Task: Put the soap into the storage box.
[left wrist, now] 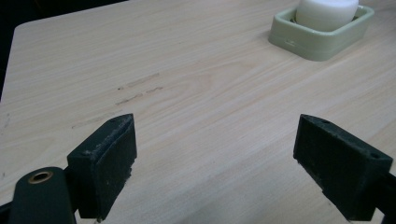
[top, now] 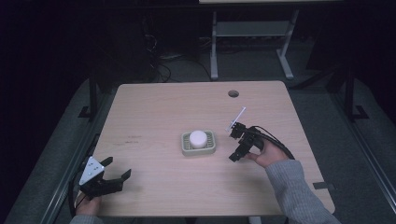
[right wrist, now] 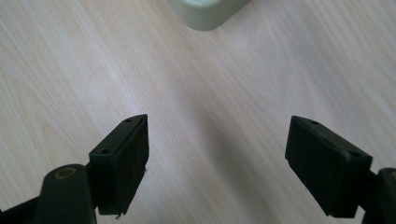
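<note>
Soap, a white round cake [top: 198,138], sat in a pale green rectangular plastic dish [top: 185,150] near the middle of the light wooden table [top: 154,107] in the high view, well apart from both tools. At the table's near left corner the left gripper [top: 114,171], black with a grey three-cornered plate on top, was held by a hand [top: 88,206], its jaws spread wide and empty, pointing toward the dish. Just right of the dish the right gripper [top: 234,143] was held by a hand [top: 267,154] in a grey sleeve, its jaws parted and turned toward the dish's right side, with a thin white rod [top: 237,116] rising from it; a round hole [top: 233,93] lay near the table's far edge. In the left gripper view the left gripper [left wrist: 215,140] stood wide open with only bare wood between its black pads, faint dark scuffs [left wrist: 139,91] on the board ahead, and the dish [left wrist: 322,44] with the soap [left wrist: 327,11] far off at the upper right, nothing lying between. In the right gripper view the right gripper [right wrist: 217,140] was likewise wide open over bare wood, holding nothing, and a corner of the green dish [right wrist: 205,14] showed at the top edge, ahead of the jaws and apart from them.
</note>
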`<state>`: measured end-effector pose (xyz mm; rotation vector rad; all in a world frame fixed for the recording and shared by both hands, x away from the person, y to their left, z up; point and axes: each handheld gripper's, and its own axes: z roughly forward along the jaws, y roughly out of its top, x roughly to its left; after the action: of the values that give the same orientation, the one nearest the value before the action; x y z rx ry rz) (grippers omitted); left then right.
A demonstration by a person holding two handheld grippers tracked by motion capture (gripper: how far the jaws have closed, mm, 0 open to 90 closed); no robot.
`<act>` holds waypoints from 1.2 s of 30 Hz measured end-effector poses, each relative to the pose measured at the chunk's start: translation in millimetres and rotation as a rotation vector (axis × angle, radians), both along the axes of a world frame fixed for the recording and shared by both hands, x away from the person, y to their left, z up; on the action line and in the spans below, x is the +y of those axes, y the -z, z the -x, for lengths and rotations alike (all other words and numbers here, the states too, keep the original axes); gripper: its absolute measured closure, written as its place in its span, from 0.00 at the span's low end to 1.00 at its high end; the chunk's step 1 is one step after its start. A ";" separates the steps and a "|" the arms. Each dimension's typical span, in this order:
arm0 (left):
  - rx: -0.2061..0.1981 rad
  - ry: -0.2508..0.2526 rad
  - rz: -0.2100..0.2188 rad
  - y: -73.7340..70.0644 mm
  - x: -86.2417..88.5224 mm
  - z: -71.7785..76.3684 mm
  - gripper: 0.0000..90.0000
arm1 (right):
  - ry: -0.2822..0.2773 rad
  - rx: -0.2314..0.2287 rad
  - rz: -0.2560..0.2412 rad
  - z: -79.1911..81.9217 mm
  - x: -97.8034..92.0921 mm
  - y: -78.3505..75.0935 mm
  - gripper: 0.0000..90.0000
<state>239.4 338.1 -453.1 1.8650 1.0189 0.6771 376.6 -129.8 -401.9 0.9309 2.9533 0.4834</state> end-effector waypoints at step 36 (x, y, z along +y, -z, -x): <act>0.000 0.003 -0.006 0.5 -1.5 0.2 0.14 | 0.065 -0.002 -0.042 41.1 -46.9 27.0 0.24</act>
<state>239.3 336.6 -453.6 1.8715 1.0146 0.6797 335.4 -176.6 -428.8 1.0268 2.9112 0.5455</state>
